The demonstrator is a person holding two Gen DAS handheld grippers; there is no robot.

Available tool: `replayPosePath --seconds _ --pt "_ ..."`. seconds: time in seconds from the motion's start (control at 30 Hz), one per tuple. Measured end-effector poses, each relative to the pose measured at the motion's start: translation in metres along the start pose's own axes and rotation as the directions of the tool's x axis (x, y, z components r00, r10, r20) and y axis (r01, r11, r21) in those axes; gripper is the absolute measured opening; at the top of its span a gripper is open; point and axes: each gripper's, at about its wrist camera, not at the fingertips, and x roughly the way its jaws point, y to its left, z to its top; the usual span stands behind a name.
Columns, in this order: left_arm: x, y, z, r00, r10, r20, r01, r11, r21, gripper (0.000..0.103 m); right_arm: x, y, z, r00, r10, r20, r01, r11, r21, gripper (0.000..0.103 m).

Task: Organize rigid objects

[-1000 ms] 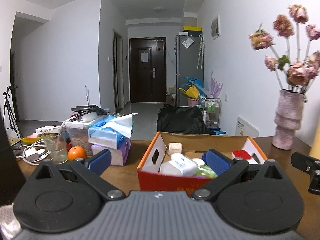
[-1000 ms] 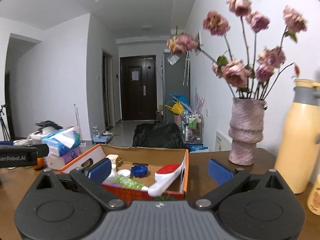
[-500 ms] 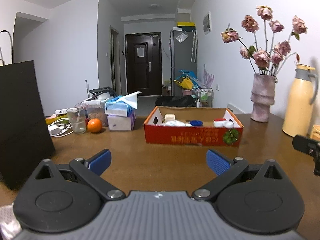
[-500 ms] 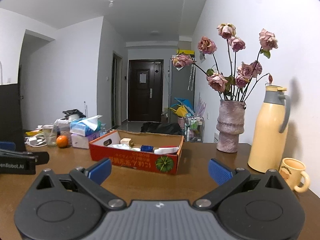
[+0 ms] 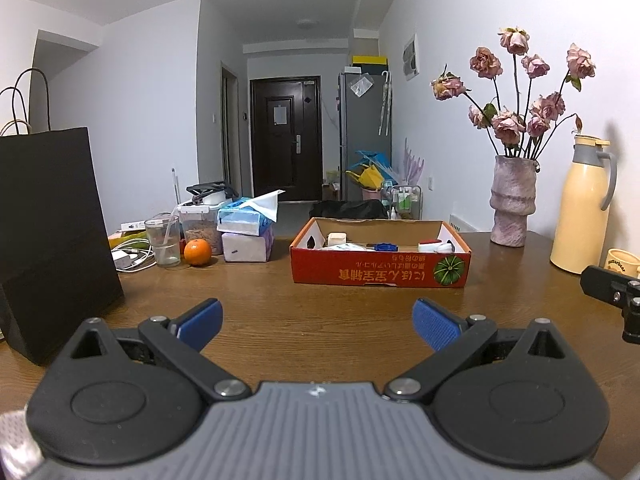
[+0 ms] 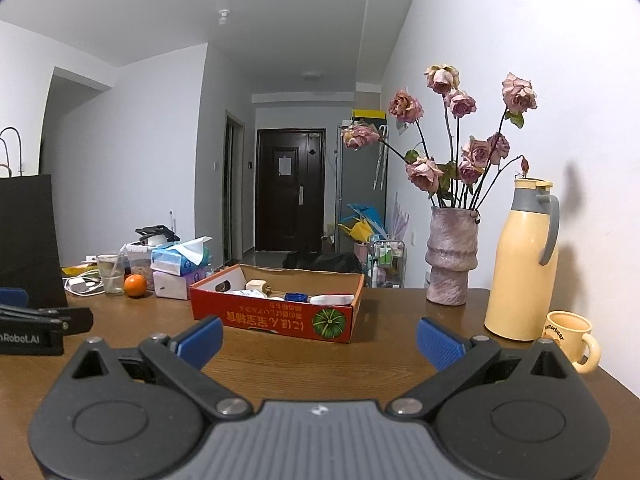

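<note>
A red cardboard box [image 5: 380, 274] [image 6: 272, 316] sits on the brown table [image 5: 320, 332], holding several small items: a blue cap [image 5: 385, 246], a white and red piece [image 5: 434, 246], a white pack [image 5: 344, 246]. My left gripper [image 5: 316, 322] hovers low over the table well in front of the box, open, with nothing between its blue pads. My right gripper [image 6: 318, 338] is likewise open and empty, in front of the box's right end. Each gripper's black body shows at the edge of the other's view.
A black paper bag [image 5: 52, 236] stands at the left. Behind it lie a glass [image 5: 162, 242], an orange [image 5: 197, 252], tissue packs [image 5: 248, 232] and cables. A vase of dried roses [image 6: 452, 256], a cream thermos [image 6: 524, 260] and a mug [image 6: 570, 336] stand at the right.
Both grippers have pulled back from over the box towards the table's near side. The box now sits farther away. Both stayed open and empty.
</note>
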Motion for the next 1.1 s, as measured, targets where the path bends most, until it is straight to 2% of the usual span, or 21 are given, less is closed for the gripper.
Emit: replayPosePath --seconds 1.1 --pt "-0.0029 0.0009 -0.0019 1.0 0.006 -0.003 -0.006 1.0 0.002 0.103 -0.0032 0.0025 -0.0033 1.0 0.003 -0.008 -0.003 1.0 0.002 0.103"
